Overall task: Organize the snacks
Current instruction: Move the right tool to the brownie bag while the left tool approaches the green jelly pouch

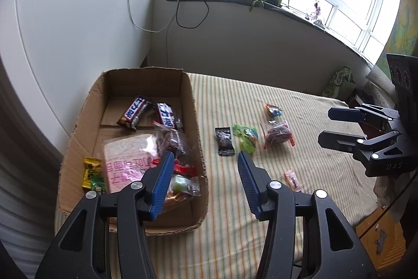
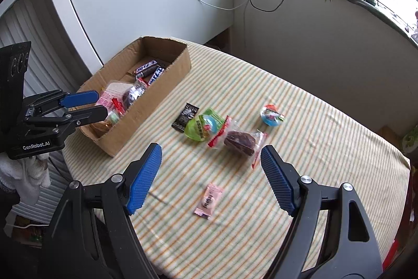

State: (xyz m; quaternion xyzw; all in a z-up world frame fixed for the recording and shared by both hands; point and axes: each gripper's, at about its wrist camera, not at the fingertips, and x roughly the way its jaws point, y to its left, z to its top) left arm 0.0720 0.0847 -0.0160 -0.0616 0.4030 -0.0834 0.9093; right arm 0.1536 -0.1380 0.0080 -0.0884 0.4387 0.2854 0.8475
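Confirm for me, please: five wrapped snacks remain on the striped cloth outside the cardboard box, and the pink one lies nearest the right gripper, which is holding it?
Not quite: the right gripper holds nothing. In the right wrist view its jaws stand open above the cloth, and the pink snack lies flat between them, untouched. Five snacks do remain outside the cardboard box.

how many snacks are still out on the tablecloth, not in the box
5: black packet, green packet, brown cake in clear wrap, round colourful one farther back, pink packet nearest.

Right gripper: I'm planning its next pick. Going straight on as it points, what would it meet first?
Probably the small pink sachet on the striped cloth; it lies between the open fingers of the right gripper, though depth is uncertain.
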